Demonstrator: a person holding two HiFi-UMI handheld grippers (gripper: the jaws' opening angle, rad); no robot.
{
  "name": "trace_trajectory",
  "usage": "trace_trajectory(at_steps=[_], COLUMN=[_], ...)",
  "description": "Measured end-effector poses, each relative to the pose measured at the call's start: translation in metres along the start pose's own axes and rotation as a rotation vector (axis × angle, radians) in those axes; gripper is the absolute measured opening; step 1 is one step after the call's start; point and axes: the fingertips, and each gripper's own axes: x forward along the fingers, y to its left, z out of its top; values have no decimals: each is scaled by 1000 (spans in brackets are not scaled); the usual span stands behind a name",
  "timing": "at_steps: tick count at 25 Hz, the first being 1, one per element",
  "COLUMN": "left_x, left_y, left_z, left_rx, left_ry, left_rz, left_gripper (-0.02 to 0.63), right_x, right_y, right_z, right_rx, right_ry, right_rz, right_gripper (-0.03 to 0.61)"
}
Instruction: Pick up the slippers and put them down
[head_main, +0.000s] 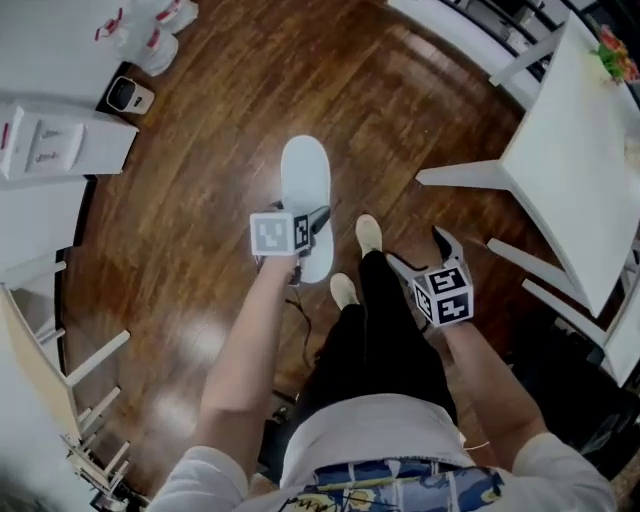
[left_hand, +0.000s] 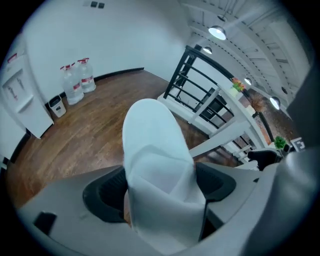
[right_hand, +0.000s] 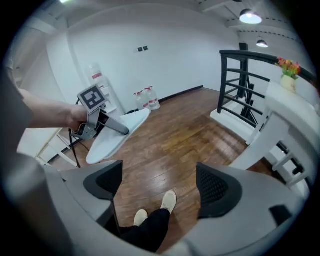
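Observation:
A white slipper (head_main: 305, 178) hangs above the wooden floor, toe pointing away from me. My left gripper (head_main: 318, 222) is shut on its heel end. In the left gripper view the slipper (left_hand: 150, 150) fills the gap between both pads, which squeeze its folded upper. In the right gripper view the same slipper (right_hand: 117, 131) shows at the left with the left gripper (right_hand: 107, 124) on it. My right gripper (head_main: 440, 243) hangs lower at the right, beside the person's legs. It is open, and only floor and feet show between its pads (right_hand: 212, 187).
The person's feet (head_main: 368, 235) in pale shoes stand on the floor (head_main: 220, 180) between the grippers. A white table (head_main: 575, 170) is close on the right. Water bottles (head_main: 150, 35), a small bin (head_main: 128, 95) and a white cabinet (head_main: 50, 140) stand at the left. A black railing (right_hand: 245, 95) is further right.

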Motion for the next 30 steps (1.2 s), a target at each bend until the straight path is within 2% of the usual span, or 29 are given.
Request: trace_trajectory(at_steps=[3, 5, 7, 9, 11, 14, 17, 19, 22, 23, 26, 30], left_x=[96, 163, 235, 313, 392, 495, 570, 602, 622, 626, 628, 600], left_y=[46, 79, 112, 144, 178, 226, 259, 276, 288, 290, 284, 277], left_z=[-7, -19, -36, -54, -72, -103, -141, -161, -193, -193, -183, -175], left_rx=[-41, -104, -161, -178, -192, -216, -244, -238, -263, -273, -268, -254], left_ry=[38, 57, 65, 66, 56, 56, 112, 155, 237, 241, 231, 234], left_rz=[28, 32, 34, 30, 19, 50, 110, 164, 221, 222, 191, 170], left_gripper=[417, 417, 416, 414, 414, 413, 377, 377, 386, 408, 416, 428], right_x=[95, 149, 198, 245, 286, 328, 346, 353, 352, 353, 353, 356], right_y=[-18, -20, -19, -15, -12, -16, -27, -36, -49, -55, -62, -43], right_z=[-16, -33, -59, -87, -110, -144, -161, -152, -143, -143, -145, -151], right_rx=[52, 49, 53, 78, 34, -118, -148, -157, -124, -109, -44, 8], right_ry=[34, 62, 89, 107, 116, 161, 223, 222, 224, 225, 251, 271], right_rz=[35, 57, 72, 87, 99, 97, 122, 159, 216, 218, 176, 139], right_gripper=[451, 443, 444, 445, 445, 449, 469, 468, 469, 472, 495, 497])
